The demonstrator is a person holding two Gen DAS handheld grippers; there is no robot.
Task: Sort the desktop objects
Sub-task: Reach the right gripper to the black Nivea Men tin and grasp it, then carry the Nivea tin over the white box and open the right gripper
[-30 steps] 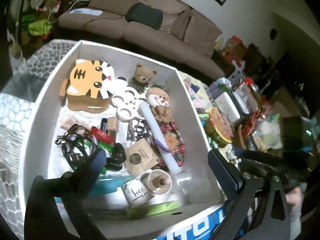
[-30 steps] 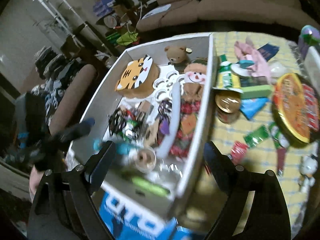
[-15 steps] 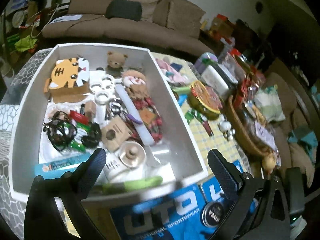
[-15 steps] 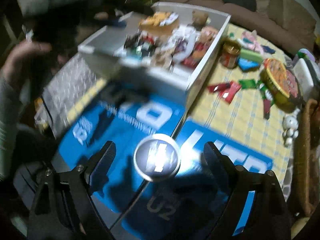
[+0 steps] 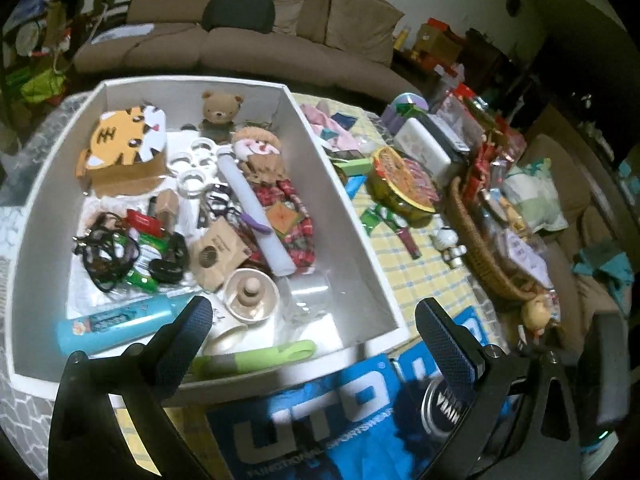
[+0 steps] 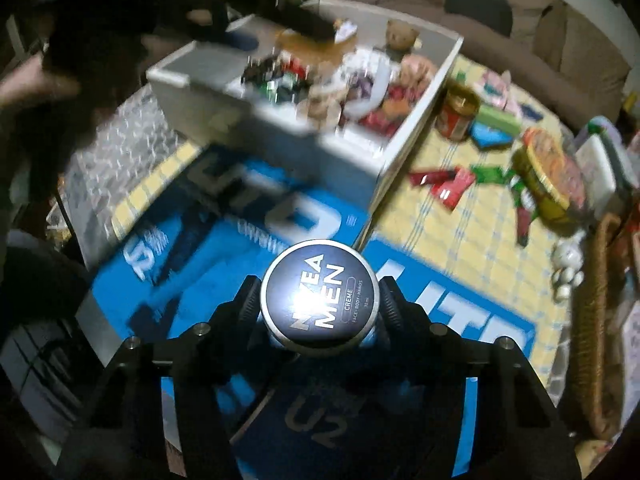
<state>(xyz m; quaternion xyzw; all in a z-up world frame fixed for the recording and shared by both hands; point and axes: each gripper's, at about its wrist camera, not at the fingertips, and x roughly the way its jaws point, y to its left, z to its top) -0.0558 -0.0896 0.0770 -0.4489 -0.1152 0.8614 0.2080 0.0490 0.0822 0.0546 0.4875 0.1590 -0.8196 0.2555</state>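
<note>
right tongs are closing in on a round dark blue cream tin, pads touching its rim at 9 and 3 o'clock. the tin sits on a blue printed mat on the worktop, with the white box of odds and ends at about 12 o'clock from it. left tongs hang wide open over the near edge of that box, nothing between them, tin down at their 4 o'clock

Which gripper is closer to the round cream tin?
Right. The right gripper is closing around the cream tin, fingers at both sides. The left gripper hangs open over the white box.
</note>
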